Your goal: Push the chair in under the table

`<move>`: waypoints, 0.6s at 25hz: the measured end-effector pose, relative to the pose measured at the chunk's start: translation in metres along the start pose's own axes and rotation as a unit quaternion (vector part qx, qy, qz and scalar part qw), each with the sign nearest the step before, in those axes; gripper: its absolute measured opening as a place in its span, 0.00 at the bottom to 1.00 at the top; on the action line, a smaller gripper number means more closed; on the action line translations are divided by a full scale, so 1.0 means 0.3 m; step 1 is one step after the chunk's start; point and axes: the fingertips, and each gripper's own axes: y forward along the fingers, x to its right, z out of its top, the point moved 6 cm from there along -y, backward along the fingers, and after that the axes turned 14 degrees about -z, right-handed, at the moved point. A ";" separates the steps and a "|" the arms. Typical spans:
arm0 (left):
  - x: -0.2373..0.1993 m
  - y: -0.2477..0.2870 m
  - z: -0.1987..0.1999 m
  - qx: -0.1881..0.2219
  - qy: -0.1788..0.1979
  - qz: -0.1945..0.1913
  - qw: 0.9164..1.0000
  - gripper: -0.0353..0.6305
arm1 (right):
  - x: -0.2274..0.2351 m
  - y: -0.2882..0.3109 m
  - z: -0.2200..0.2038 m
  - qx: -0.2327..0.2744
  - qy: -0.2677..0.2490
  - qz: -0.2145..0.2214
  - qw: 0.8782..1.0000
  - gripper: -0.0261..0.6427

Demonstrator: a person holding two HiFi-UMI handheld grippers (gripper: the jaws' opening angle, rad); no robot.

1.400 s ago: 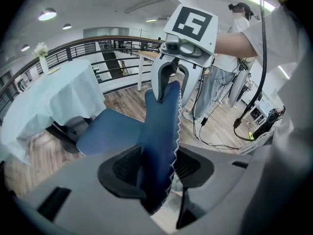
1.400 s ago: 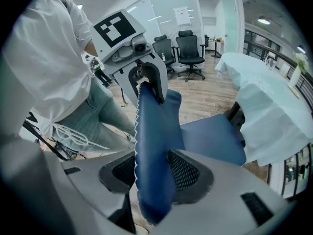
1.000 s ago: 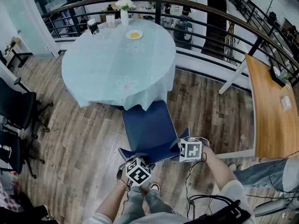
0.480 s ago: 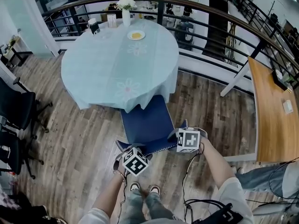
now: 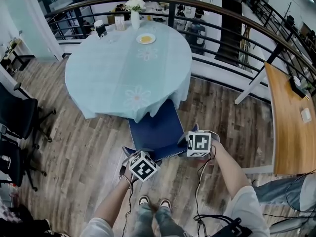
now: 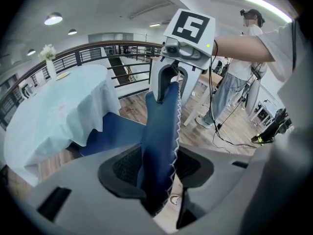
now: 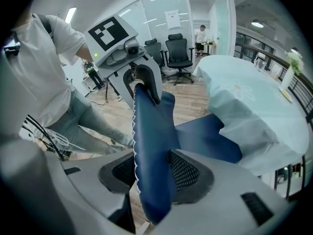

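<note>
Both tools grip the top edge of the blue backrest (image 5: 165, 155). The left tool (image 6: 157, 173) is shut on one end and the right tool (image 7: 151, 175) on the other, and the padded edge fills each pair of jaws. Compared with a second ago, the chair (image 5: 155, 130) has slid forward. The hem of the pale cloth (image 5: 148, 113) now overlaps the front of the seat (image 5: 157, 135), and less blue shows. So the push looks under way but not finished, since most of the seat is still out from under the round desk (image 5: 113, 68). The floor (image 5: 89, 147) on either side is open. The black office chairs (image 5: 17, 115) and the wooden desk (image 5: 291, 122) are well apart from the path, and the railing (image 5: 222, 14) lies beyond the desk. The cloth hides whatever stands beneath, so legroom there cannot be judged.
</note>
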 end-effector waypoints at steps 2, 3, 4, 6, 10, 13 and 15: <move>-0.001 0.004 0.002 0.000 0.004 -0.007 1.000 0.33 | 0.001 0.002 -0.003 0.001 0.000 0.009 1.000 0.31; 0.000 0.003 0.001 0.003 0.007 -0.006 1.000 0.33 | -0.001 0.002 -0.003 0.002 -0.001 0.010 1.000 0.31; 0.002 0.001 0.000 0.005 0.010 -0.004 1.000 0.33 | -0.002 0.001 -0.002 0.003 -0.002 0.009 1.000 0.31; -0.001 -0.002 0.004 0.008 0.013 0.000 1.000 0.33 | 0.003 -0.003 0.000 0.004 -0.003 0.007 1.000 0.31; -0.008 -0.003 0.008 0.011 0.013 -0.003 1.000 0.33 | 0.011 -0.004 0.002 0.007 0.000 0.003 1.000 0.31; -0.008 0.002 0.004 0.009 0.013 -0.004 1.000 0.33 | 0.007 -0.002 0.000 0.007 0.005 -0.002 1.000 0.31; -0.009 0.001 0.004 0.009 0.012 -0.006 1.000 0.33 | 0.006 -0.003 0.002 0.002 0.007 -0.001 1.000 0.31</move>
